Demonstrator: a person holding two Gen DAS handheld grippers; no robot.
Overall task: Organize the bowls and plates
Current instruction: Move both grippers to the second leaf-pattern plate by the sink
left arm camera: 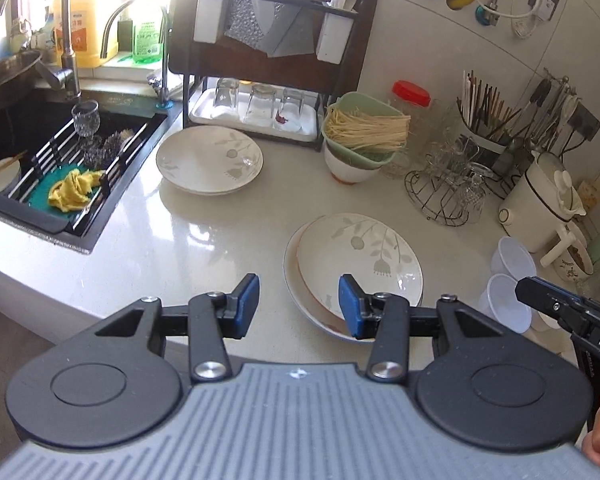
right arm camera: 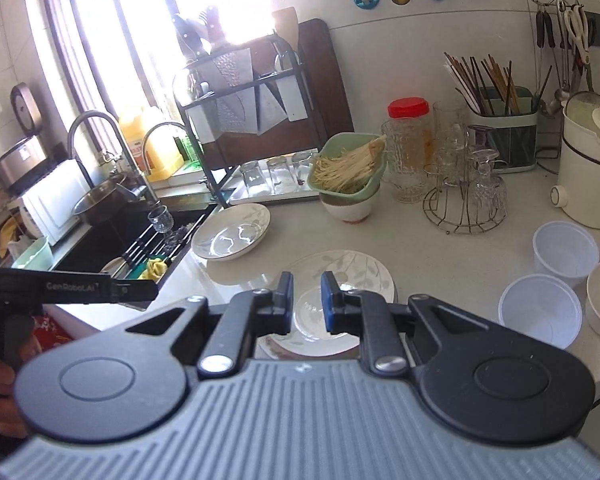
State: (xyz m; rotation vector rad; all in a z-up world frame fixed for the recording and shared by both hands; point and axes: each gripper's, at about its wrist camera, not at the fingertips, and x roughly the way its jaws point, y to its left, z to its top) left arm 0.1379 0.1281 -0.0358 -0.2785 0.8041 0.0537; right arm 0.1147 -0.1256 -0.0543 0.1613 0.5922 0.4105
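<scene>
A pale kitchen counter (left arm camera: 204,240) runs from a dark sink (left arm camera: 28,148) on the left to a cluttered right end. At the back stands a black dish rack (left arm camera: 268,52) with upturned glasses on its tray. Two groups of plates lie on the counter, well apart. Near the sink sits a far stack of leaf-patterned plates (left arm camera: 209,159), squarely piled. Closer in is a near stack (left arm camera: 356,268), where the top leaf-patterned plate sits skewed on a wider plate beneath, its rim overhanging. Behind them a green bowl of dry noodles (left arm camera: 364,132) rests in a white bowl. At the right end three small white plastic bowls (right arm camera: 540,312) stand loose, side by side, not nested.

The left gripper (left arm camera: 298,306) hangs above the counter edge, jaws apart and empty. The right gripper (right arm camera: 306,306) hovers over the near stack, jaws nearly together with nothing between them.

Judging by this, the job looks partly done: some plates are piled, but the two stacks remain separate and the bowls still need gathering
</scene>
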